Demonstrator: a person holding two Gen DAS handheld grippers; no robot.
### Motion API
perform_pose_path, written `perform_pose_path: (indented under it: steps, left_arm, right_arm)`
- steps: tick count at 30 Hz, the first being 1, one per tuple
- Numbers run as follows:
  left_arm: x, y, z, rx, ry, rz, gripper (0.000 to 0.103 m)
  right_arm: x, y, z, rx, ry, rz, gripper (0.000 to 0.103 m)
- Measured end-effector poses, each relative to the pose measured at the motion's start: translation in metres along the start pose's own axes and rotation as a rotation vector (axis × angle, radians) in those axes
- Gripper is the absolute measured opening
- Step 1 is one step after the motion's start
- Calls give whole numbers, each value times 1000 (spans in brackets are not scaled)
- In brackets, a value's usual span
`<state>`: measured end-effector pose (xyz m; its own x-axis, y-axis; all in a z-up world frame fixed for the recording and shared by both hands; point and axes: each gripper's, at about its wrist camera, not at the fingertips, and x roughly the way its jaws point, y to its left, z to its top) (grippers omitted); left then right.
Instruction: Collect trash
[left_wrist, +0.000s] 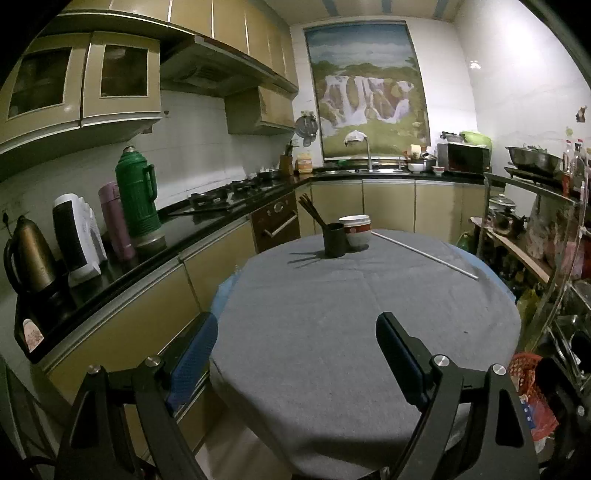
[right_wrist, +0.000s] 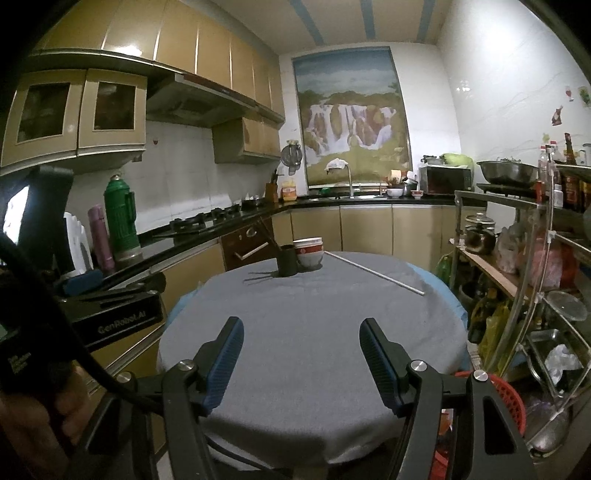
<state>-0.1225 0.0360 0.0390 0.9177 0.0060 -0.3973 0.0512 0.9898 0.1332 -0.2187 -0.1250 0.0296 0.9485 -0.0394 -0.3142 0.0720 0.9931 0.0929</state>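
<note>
Left wrist view looks along the left gripper (left_wrist: 295, 354), whose 2 blue-padded fingers (left_wrist: 194, 360) stand wide apart with nothing between them, hovering over the near edge of the round bench (left_wrist: 332, 332) covered in grey cloth. Right wrist view shows the right gripper (right_wrist: 301, 354) likewise spread wide and holding nothing, above the same near edge; the left gripper's black body also appears at that view's left side.

Farther across the bench, a long white stick (left_wrist: 424, 253) lies flat toward the far right edge, running diagonally, well apart from both grippers. Whether it is the trash I cannot tell. At the far side stands a dark cup (left_wrist: 335, 240) holding chopsticks (left_wrist: 312, 212), touching or just beside a stack of white bowls (left_wrist: 356, 230).

Right of the bench, low down, a red basket (right_wrist: 506, 398) sits by a metal rack (right_wrist: 546, 288). Along the left wall, a green thermos (left_wrist: 137, 192) and a purple flask (left_wrist: 116, 221) stand on the black worktop, with a waterfall picture (left_wrist: 365, 88) on the far wall.
</note>
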Motion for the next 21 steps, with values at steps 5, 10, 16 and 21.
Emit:
perform_pose_path:
  steps: [5,10,16,21]
  left_arm:
    - [-1,-1,0,1,0,-1,88]
    - [-1,-3,0,8,0,-5,88]
    - [-2,-6,0,11,1,-8,88]
    - [-1,-8,0,14,3,-12,88]
  right_arm:
    - [0,-1,-1,8,-2,-1,69]
    - [0,-1,-1,7,-3,-3,69]
    - [0,-6,-3,14,2,-2,69]
    - [-1,-11,-7,24,5,-5,69]
